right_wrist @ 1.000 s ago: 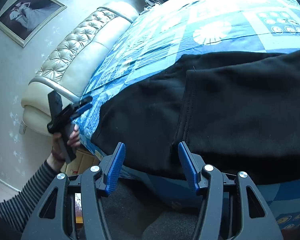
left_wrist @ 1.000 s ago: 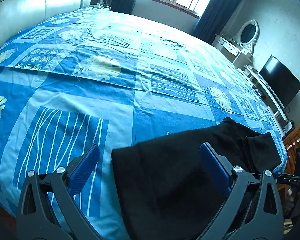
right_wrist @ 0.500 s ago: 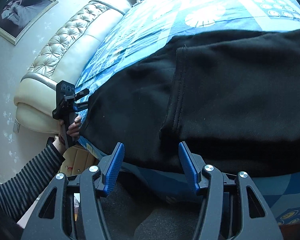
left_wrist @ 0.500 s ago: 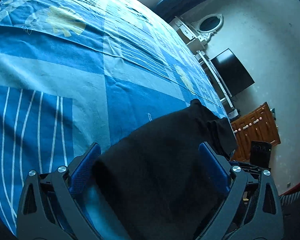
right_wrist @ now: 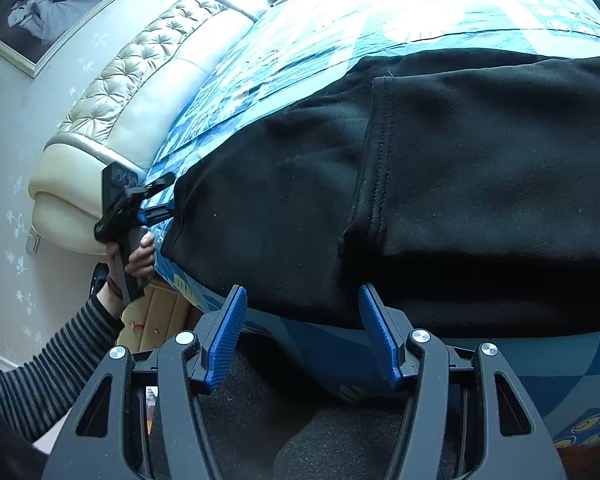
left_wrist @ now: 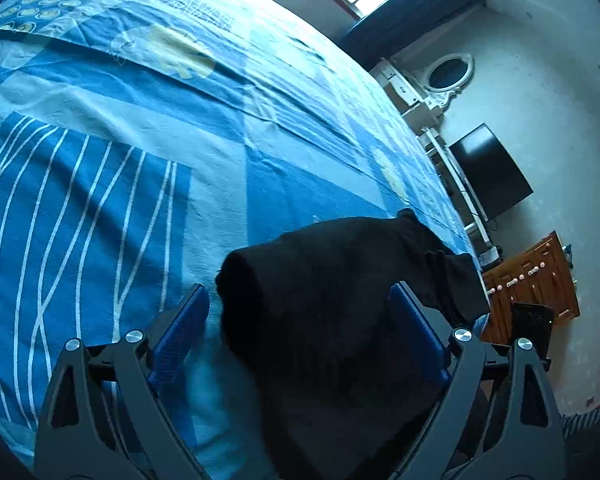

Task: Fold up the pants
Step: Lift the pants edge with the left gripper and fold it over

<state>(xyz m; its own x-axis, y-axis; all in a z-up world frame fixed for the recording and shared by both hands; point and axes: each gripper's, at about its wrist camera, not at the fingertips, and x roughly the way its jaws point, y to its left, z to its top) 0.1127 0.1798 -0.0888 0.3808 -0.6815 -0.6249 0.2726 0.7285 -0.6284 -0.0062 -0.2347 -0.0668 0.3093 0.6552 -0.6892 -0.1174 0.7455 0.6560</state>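
Black pants lie along the near edge of a bed with a blue patterned sheet. In the left wrist view the pants' end sits between the wide-apart blue fingers of my left gripper, which is open around the cloth. In the right wrist view my right gripper is open, its fingertips at the pants' near edge, empty. The left gripper also shows there at the pants' far left end.
A cream tufted headboard stands at one end of the bed. A white dresser with an oval mirror, a black TV and a wooden cabinet stand past the other end. A framed picture hangs on the wall.
My left gripper has moved forward onto the pants' end, so the cloth now lies between its open fingers. My right gripper has edged closer to the pants' near edge.
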